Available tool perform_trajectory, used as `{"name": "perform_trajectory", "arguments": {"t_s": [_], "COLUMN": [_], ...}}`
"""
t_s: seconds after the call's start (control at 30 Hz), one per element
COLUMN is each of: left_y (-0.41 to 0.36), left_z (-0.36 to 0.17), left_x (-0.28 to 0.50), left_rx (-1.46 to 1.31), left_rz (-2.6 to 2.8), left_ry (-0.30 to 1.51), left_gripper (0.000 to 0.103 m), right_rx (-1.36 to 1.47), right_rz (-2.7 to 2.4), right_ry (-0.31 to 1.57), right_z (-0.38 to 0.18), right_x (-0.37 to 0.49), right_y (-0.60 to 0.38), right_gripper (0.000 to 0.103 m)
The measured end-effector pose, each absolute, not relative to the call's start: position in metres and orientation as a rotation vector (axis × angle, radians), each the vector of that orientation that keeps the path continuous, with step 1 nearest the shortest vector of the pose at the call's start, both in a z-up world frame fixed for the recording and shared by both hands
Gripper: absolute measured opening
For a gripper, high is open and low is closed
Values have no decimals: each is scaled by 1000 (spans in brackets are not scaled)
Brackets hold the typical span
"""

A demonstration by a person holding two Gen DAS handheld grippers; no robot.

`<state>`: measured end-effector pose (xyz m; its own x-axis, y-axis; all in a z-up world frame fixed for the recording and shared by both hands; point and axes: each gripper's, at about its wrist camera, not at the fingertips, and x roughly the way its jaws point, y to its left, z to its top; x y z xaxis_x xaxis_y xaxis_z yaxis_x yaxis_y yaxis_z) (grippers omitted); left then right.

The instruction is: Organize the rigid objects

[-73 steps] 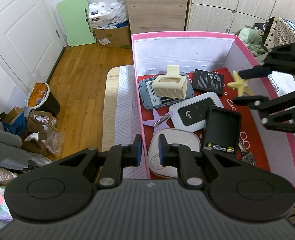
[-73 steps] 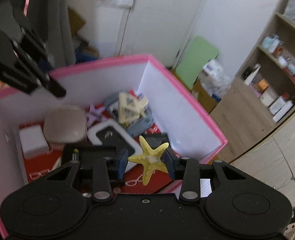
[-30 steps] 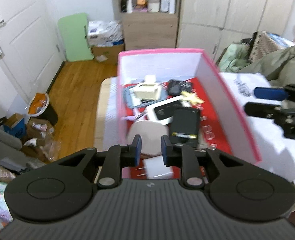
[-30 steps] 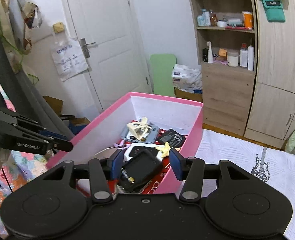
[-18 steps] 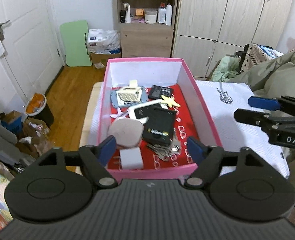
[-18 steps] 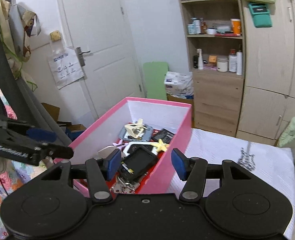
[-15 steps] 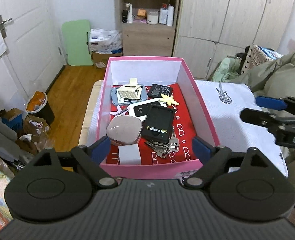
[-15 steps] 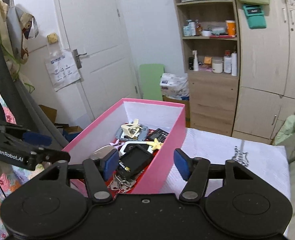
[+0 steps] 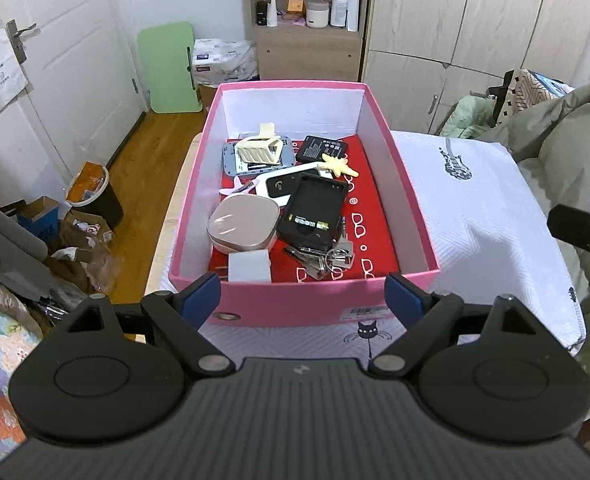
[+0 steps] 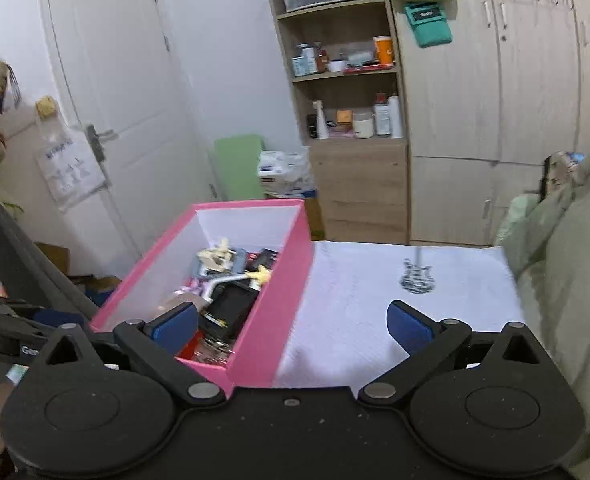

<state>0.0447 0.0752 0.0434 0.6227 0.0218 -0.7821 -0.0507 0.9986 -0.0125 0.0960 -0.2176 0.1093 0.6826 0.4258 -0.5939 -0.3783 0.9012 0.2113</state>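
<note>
Both of my grippers are empty and spread wide: the left gripper (image 9: 301, 294) hangs just in front of the near wall of the pink box (image 9: 295, 300), and the right gripper (image 10: 291, 322) sits off to the box's right, over the white cloth (image 10: 375, 300).

By my reading the sorting looks nearly or fully done, since every small hard item I can see lies inside the box on its red lining. At the back are a cream clip (image 9: 259, 148) on a grey case (image 9: 231, 164), and a black battery (image 9: 321, 146). A yellow starfish (image 9: 337, 165) lies beside the battery, touching a white router (image 9: 283, 182). Nearer me, a black holder (image 9: 315, 210) with cells in it leans over the router's edge, a pink pebble-shaped case (image 9: 243, 222) sits to its left, a white cube (image 9: 249, 267) stands in the near left corner, and keys (image 9: 323, 260) lie by the near wall. A pink star clip (image 9: 235, 189) peeks out between the router and the pink case.

I see nothing loose on the cloth around the box, so little seems left except perhaps tidying the pile, which is heaped and overlapping.

Around me: a bin (image 9: 91, 196) and cardboard clutter on the floor to the left, a green board (image 9: 167, 68) against the wall, a shelf (image 9: 307, 12) with bottles, and bedding (image 9: 555, 132) to the right. Nothing blocks either gripper.
</note>
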Motion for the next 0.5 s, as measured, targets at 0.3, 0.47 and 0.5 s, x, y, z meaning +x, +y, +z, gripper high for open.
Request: {"name": "perform_trajectory", "arguments": {"t_s": [0.3, 0.47, 0.5], "left_y": [68, 61, 60], "left_z": [39, 38, 38], "left_x": [27, 19, 18], "left_rx": [-35, -18, -18], "left_rz": [46, 48, 47], "left_ry": [878, 865, 864], "left_gripper": [89, 89, 89], "right_rx": [54, 41, 38], "right_rz": [408, 379, 378], "right_ry": [664, 674, 676], "right_z": [110, 103, 102], "right_x": [73, 67, 66], "right_y": [-223, -223, -222], "right_gripper": [102, 102, 102]}}
